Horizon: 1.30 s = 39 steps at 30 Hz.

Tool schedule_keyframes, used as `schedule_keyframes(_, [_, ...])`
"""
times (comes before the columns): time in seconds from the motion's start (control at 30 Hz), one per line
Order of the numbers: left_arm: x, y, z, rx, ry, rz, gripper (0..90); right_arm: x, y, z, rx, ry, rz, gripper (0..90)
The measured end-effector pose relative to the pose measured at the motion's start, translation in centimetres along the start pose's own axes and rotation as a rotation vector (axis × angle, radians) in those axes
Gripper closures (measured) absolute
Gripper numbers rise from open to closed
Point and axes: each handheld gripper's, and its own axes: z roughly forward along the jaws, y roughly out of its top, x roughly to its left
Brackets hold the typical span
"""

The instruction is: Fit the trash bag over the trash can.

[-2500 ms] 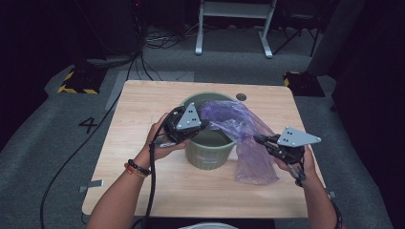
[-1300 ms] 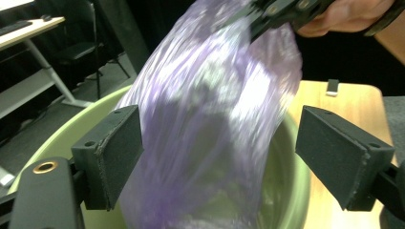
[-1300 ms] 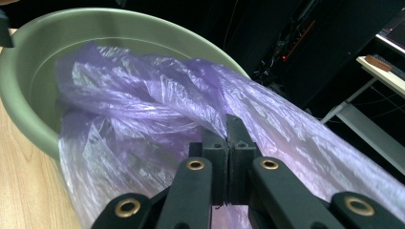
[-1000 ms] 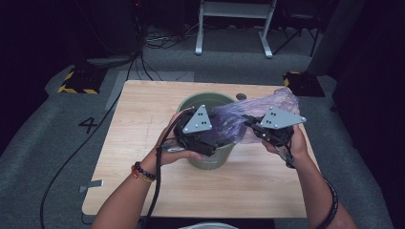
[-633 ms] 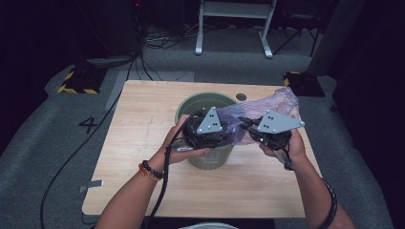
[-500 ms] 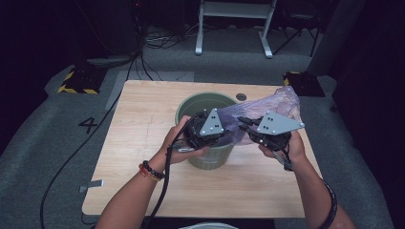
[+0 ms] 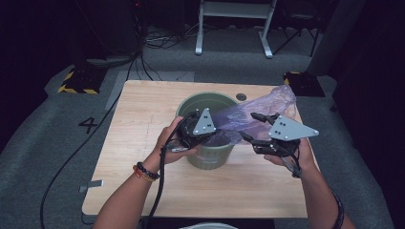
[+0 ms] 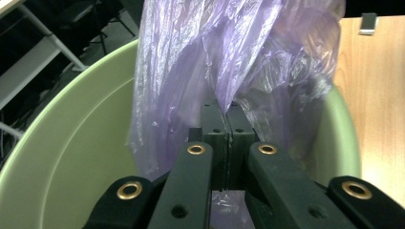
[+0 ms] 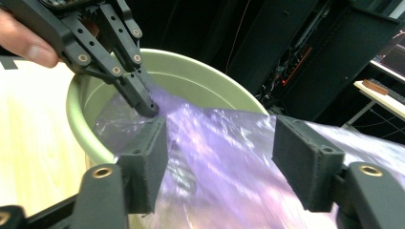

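The left gripper (image 7: 213, 138) is clenched on the purple bag (image 8: 229, 62) just inside the green bin (image 7: 206, 102), which stands on the surface (image 7: 143, 119). The right gripper (image 9: 219, 162), its fingers (image 9: 143, 162) just opening, stands released around the bag. Risk: with one thin pinch holding, any pull could tear the film or slip it free, and tip the bin.

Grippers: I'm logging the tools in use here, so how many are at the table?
2. The left gripper is over the green bin, fingers shut on the purple bag. The right gripper is beside the bin, its fingers having just been opening around the bag.
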Motion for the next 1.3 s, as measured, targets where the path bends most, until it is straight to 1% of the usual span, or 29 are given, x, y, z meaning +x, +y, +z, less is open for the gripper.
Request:
schedule_keyframes(0.03, [0.1,-0.1,0.0,-0.002,0.003,-0.006,89.4,-0.1,-0.2,-0.3,-0.004,-0.011,0.000,33.7])
schedule_keyframes(0.1, [0.3,-0.3,-0.1,-0.003,0.007,-0.014,89.4,-0.2,-0.7,-1.0,-0.010,-0.024,0.015,32.4])
schedule_keyframes(0.17, [0.4,-0.5,-0.1,-0.003,0.008,-0.019,89.5,-0.3,-1.4,-1.8,-0.017,-0.050,0.029,30.9])
schedule_keyframes(0.23, [0.6,-0.7,-0.2,-0.008,0.007,-0.027,89.5,-0.6,-2.0,-2.5,-0.025,-0.068,0.051,30.5])
schedule_keyframes(0.27, [0.8,-0.7,-0.3,-0.006,0.009,-0.025,89.5,-0.7,-2.3,-2.8,-0.028,-0.079,0.060,30.2])
schedule_keyframes(0.33, [1.0,-0.9,-0.3,-0.005,0.010,-0.026,89.5,-1.1,-2.8,-3.3,-0.008,-0.110,0.070,29.1])
schedule_keyframes(0.37, [1.1,-0.9,-0.4,-0.003,0.011,-0.028,89.5,-1.3,-3.0,-3.5,-0.007,-0.126,0.080,28.5])
schedule_keyframes(0.47, [1.2,-1.2,-0.5,-0.016,0.010,-0.029,89.5,-1.9,-3.9,-4.0,-0.011,-0.131,0.130,27.0])
schedule_keyframes(0.5, [1.3,-1.3,-0.6,-0.017,0.010,-0.032,89.5,-1.9,-4.1,-4.1,-0.007,-0.141,0.139,25.0])
schedule_keyframes(0.53, [1.4,-1.4,-0.7,-0.020,0.010,-0.036,89.5,-2.0,-4.4,-4.1,0.001,-0.163,0.148,23.4])
schedule_keyframes(0.57, [1.5,-1.5,-0.7,-0.022,0.010,-0.040,89.5,-2.1,-4.7,-4.2,0.007,-0.174,0.161,23.0])
schedule_keyframes(0.67, [1.7,-1.8,-0.9,-0.027,0.007,-0.050,89.4,-2.4,-5.5,-4.3,0.018,-0.177,0.192,21.6])
schedule_keyframes(0.7, [1.8,-1.9,-0.9,-0.028,0.009,-0.055,89.4,-2.4,-5.8,-4.3,0.025,-0.167,0.193,21.1])
schedule_keyframes(0.8, [1.8,-2.1,-1.0,-0.029,0.009,-0.050,89.4,-2.5,-6.3,-3.9,0.038,-0.141,0.200,21.9])
schedule_keyframes(0.83, [1.8,-2.1,-1.0,-0.030,0.010,-0.055,89.3,-2.5,-6.4,-3.8,0.037,-0.117,0.208,24.4])
schedule_keyframes(0.87, [1.9,-2.2,-1.0,-0.035,0.005,-0.059,89.2,-2.5,-6.4,-3.7,0.030,-0.103,0.208,31.3])
schedule_keyframes(0.9, [2.0,-2.2,-1.0,-0.040,0.003,-0.067,89.0,-2.4,-6.4,-3.7,0.018,-0.096,0.193,44.4])
schedule_keyframes(0.93, [2.1,-2.3,-1.0,-0.046,0.001,-0.078,88.3,-2.3,-6.4,-3.7,0.007,-0.083,0.177,52.9])
schedule_keyframes(0.97, [2.2,-2.4,-1.1,-0.049,0.006,-0.085,85.5,-2.1,-6.3,-3.7,-0.008,-0.060,0.166,64.5])
schedule_keyframes(1.0, [2.2,-2.4,-1.1,-0.054,0.014,-0.094,80.9,-1.9,-6.2,-3.7,-0.024,-0.031,0.157,71.3])
schedule_keyframes(1.03, [2.3,-2.4,-1.1,-0.059,0.013,-0.097,77.5,-1.7,-6.1,-3.7,-0.033,-0.017,0.145,75.7])
schedule_keyframes(1.07, [2.3,-2.5,-1.2,-0.065,0.009,-0.103,74.4,-1.4,-5.9,-3.6,-0.036,-0.008,0.128,79.8])
schedule_keyframes(1.13, [2.4,-2.5,-1.3,-0.073,0.022,-0.122,64.8,-0.9,-5.4,-3.4,-0.043,0.014,0.105,83.1])
schedule_keyframes(1.17, [2.4,-2.5,-1.4,-0.076,0.015,-0.127,64.4,-0.7,-5.2,-3.3,-0.048,0.022,0.094,83.7])
schedule_keyframes(1.2, [2.4,-2.5,-1.4,-0.078,0.018,-0.133,62.6,-0.4,-4.9,-3.2,-0.052,0.026,0.083,84.0])
schedule_keyframes(1.3, [2.2,-2.4,-1.6,-0.078,0.033,-0.147,51.7,0.2,-4.0,-2.8,-0.054,0.041,0.053,84.8])
